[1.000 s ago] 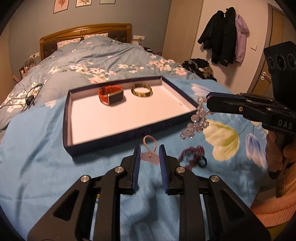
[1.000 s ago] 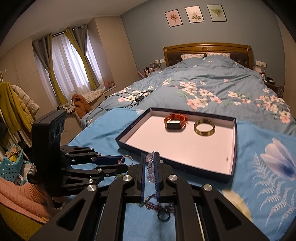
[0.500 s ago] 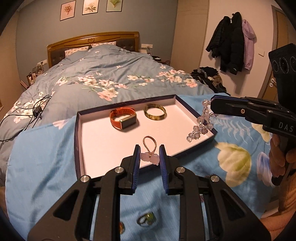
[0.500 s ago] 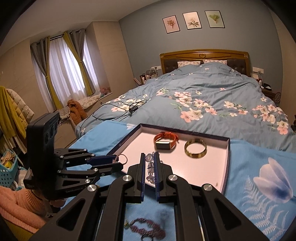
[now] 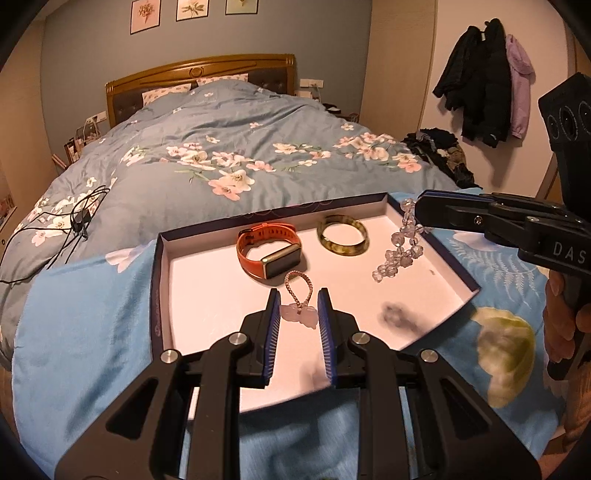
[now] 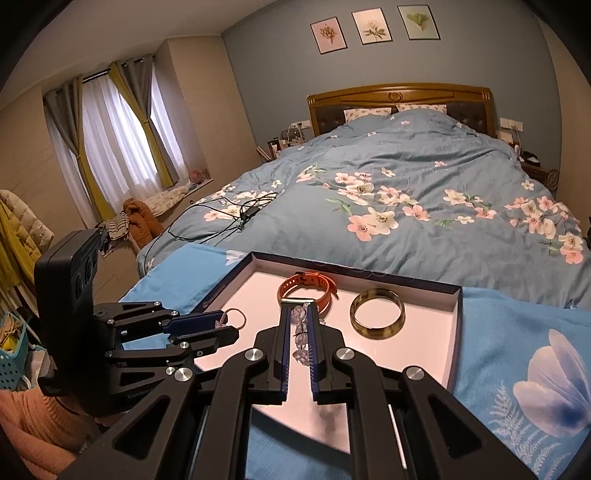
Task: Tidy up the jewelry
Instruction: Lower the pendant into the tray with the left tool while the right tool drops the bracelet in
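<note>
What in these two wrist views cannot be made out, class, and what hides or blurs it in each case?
- Left wrist view: a dark smudge on the tray floor is too blurred to identify.
- Right wrist view: the crystal bead bracelet is mostly hidden between the right tongs.
- Right wrist view: the pink charm is covered by the left tongs; only its cord loop shows.

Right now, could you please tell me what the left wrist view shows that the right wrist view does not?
Only the left wrist view shows the jackets hanging on the wall and the pink pendant between the left tongs. Only the right wrist view shows the curtained window. Both show the tray, orange smartwatch, gold bangle, crystal bead bracelet and three framed prints.
</note>
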Demonstrator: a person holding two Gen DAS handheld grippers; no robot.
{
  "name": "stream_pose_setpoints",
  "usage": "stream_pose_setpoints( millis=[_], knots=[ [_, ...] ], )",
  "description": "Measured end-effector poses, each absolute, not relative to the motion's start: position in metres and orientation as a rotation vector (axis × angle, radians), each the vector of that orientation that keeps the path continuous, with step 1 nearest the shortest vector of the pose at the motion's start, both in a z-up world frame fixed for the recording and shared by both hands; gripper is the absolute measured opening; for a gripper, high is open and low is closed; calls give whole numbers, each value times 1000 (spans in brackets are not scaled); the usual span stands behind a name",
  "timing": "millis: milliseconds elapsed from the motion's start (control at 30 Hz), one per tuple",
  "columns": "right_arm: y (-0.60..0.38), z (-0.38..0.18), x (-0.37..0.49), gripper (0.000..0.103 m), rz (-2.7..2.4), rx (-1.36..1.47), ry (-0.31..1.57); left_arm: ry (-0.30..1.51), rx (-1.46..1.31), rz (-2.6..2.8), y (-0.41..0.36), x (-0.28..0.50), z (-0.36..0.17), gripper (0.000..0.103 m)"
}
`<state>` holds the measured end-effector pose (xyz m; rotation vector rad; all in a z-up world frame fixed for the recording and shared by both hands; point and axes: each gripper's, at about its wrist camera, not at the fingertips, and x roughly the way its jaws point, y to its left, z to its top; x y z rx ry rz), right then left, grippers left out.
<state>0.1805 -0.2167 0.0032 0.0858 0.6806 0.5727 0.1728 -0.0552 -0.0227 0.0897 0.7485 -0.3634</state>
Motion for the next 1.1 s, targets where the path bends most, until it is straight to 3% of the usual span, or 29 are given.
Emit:
stream_pose_setpoints(
  millis=[1100],
  knots=[
    [-233,-57,223,9,435,55,868,937,28,-325,-54,231,-70,21]
  ],
)
